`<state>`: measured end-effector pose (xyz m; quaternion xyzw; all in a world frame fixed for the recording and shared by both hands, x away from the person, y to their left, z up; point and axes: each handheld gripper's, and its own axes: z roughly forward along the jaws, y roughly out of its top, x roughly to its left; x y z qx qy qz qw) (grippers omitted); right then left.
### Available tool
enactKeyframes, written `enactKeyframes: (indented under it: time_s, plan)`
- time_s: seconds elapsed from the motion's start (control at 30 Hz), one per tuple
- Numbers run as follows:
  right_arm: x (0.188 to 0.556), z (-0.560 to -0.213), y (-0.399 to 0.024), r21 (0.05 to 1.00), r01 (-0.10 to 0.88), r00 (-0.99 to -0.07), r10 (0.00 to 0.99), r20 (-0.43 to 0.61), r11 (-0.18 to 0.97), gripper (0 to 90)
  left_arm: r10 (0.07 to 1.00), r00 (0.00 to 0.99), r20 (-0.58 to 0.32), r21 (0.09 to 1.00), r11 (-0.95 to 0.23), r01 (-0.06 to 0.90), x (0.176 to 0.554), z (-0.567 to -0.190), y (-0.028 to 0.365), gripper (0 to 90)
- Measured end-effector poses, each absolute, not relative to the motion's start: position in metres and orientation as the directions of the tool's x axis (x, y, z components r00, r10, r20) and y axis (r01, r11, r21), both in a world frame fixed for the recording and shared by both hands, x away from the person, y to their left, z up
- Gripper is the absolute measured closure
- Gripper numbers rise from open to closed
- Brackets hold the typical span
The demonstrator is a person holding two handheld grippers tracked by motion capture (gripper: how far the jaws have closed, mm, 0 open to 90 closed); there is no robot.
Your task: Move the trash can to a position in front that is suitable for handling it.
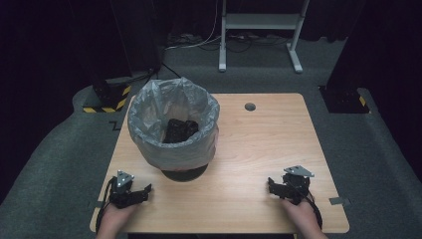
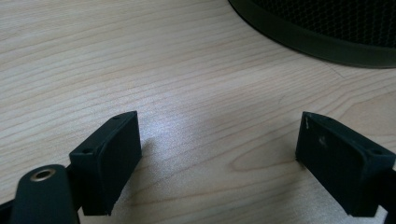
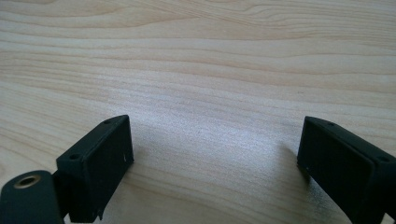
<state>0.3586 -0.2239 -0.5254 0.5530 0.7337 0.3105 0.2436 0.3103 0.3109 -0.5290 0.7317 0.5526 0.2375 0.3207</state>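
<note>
We see both pairs of fingers spread wide and holding nothing: the left gripper (image 1: 130,190) and the right gripper (image 1: 288,187) rest low at the near corners of the wooden table (image 1: 263,144). Between them and farther back, nearer the left gripper, stands a mesh wastebasket (image 1: 174,130) lined with a grey plastic bag (image 1: 149,107), something dark inside.

The high view looks down on the table (image 1: 259,149); both gripper views skim its wood (very close).
</note>
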Motion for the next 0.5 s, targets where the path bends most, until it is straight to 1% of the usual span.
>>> enactKeyframes:
  time_s: [0.5]
  plan:
    - [0.3584, -0.5255, -0.2225, 0.725, 0.663, -0.258, 0.966, -0.011, 0.186, 9.8, 0.961, 0.275, -0.006, 0.732, -0.183, 0.656, 0.3102, -0.5289, 0.3110, 14.1]
